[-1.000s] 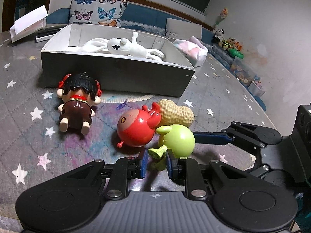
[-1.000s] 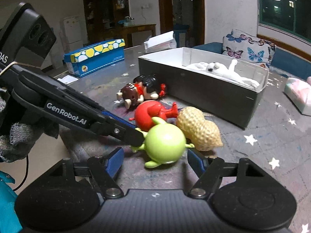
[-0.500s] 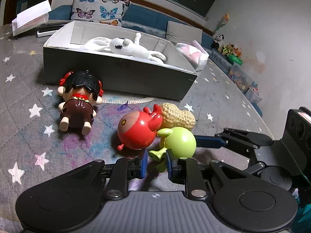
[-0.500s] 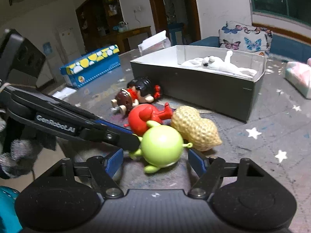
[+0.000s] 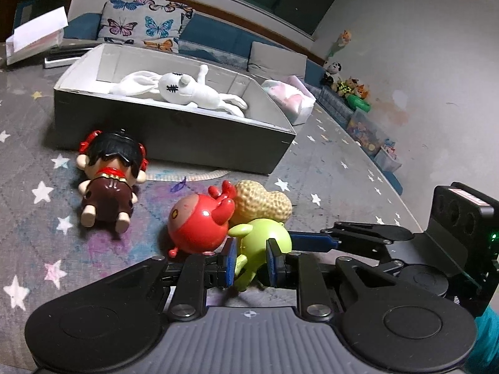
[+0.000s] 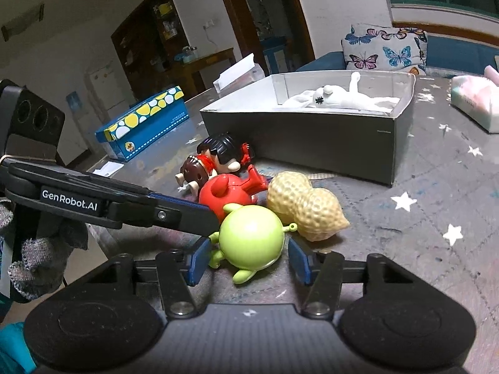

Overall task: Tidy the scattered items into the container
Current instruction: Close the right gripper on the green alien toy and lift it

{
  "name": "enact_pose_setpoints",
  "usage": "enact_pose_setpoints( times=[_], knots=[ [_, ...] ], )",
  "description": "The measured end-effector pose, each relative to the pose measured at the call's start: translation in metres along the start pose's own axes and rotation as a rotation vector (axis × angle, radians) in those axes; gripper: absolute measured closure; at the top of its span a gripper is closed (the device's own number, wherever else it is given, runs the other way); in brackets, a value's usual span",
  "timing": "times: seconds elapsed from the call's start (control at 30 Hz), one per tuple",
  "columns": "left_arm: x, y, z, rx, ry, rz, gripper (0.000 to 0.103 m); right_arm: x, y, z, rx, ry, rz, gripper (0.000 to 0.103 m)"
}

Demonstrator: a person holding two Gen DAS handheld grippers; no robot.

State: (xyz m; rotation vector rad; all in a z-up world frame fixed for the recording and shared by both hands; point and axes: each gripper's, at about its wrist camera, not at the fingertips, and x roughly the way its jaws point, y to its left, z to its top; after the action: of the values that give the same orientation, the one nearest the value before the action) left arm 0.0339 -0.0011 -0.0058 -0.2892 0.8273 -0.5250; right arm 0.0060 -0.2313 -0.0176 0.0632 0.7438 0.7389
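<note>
While the green toy (image 6: 251, 238) lies on the star-patterned table (image 6: 436, 205), both tools bracket it from different sides. Left hand-held gripper (image 5: 249, 260): narrow setting, blue pads on either side of the toy's lower limbs; in the left wrist view the pads appear to press on a green leg, though the contact itself is partly hidden, so the grip is probable, not certain. Right hand-held gripper (image 6: 248, 260): jaws closing, the green toy's round body between them, a visible gap remaining on both sides, so no pad contact yet. In the right wrist view one finger of the left tool reaches in from the left and its tip touches the toy's side. Red toy (image 5: 199, 226) lies just behind and touching the green one; peanut-shaped toy (image 5: 265, 201) rests against both. Doll with black hair and brown outfit (image 5: 107, 184) lies face down farther left, apart from the cluster, near the front wall of the grey box (image 5: 174, 134). That box is open-topped and holds a white rabbit figure (image 5: 184, 92) lying on its back. Beyond the box: a butterfly-print cushion (image 5: 145, 26) and, in the right wrist view, a blue box with yellow and white spots (image 6: 143, 121) at the table's far edge. A grey-gloved hand (image 6: 40, 255) holds the left tool.
</note>
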Motion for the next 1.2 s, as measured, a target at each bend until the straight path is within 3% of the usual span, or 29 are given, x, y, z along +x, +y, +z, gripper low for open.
enact_pose_setpoints(
  times=[0.37,0.77,1.0,1.2],
  knots=[
    [0.009,0.003,0.004,-0.052,0.028,-0.042,0.072,0.007,-0.003,-0.003,0.024,-0.008,0.0,0.055],
    [0.009,-0.001,0.005,-0.085,0.062,-0.063,0.07,-0.002,0.011,-0.007,-0.06,-0.027,-0.049,0.055],
    [-0.003,-0.015,0.017,-0.047,0.025,-0.077,0.071,-0.019,0.017,0.007,-0.114,-0.067,-0.074,0.055],
    [-0.011,-0.028,0.052,0.003,-0.034,-0.079,0.071,-0.028,0.017,0.042,-0.185,-0.117,-0.103,0.055]
  ],
)
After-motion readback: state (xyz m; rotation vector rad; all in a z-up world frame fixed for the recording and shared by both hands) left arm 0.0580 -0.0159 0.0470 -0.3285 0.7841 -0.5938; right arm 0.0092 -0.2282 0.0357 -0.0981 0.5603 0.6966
